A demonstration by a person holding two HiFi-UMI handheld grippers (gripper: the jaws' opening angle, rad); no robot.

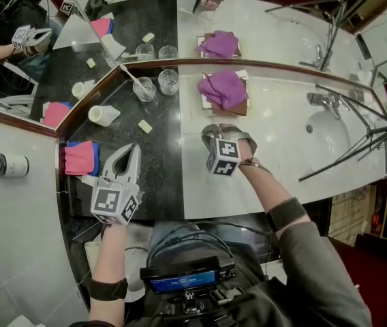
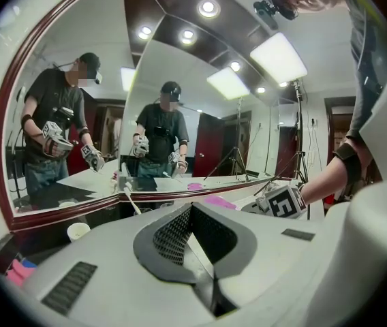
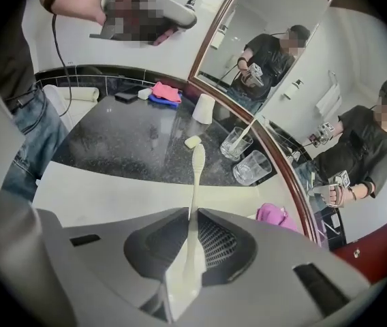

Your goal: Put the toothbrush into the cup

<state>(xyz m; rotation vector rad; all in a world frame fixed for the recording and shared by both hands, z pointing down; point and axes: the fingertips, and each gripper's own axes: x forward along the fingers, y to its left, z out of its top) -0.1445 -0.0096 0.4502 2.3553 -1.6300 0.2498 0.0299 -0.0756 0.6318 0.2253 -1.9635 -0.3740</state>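
Above the pale part of the counter, at the centre of the head view: the toothbrush is gripped but not yet in a cup.

Your right gripper has its jaws narrow and pressed on the handle of the cream plastic toothbrush. The brush head points to the two glasses by the mirror. So I judge the pick-up is done, and the carry and the drop are left. The empty clear glass cup stands in the upper middle of the head view, well apart from the brush. Just beside it on the left, another clear glass already holds a white toothbrush. Your left gripper is closed with nothing between its jaws, over the dark granite countertop at lower left.
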